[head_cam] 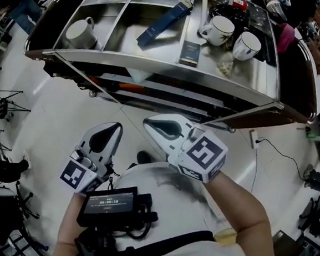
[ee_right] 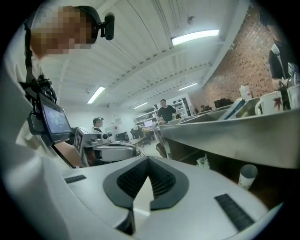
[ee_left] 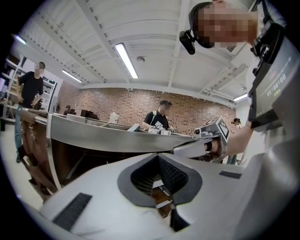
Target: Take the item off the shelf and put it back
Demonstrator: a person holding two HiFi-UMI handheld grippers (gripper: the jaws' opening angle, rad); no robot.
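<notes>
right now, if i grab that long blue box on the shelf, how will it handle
The blue box looks like thin cardboard, so probably light and crushable. Long and narrow, it may swing if gripped near one end.

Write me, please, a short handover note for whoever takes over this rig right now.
Left tool: shut, empty, held low in front of the body, short of the shelf.
Right tool: shut, empty, beside the left one, pointing toward the shelf.
Things: all on the shelf top. There is a white mug at the left, a blue box lying slantwise in the middle, a small dark box near the front rim, and two white mugs at the right.
Done: nothing is off the shelf.
Left: open a tool, lift one item off, then set it back.
</notes>
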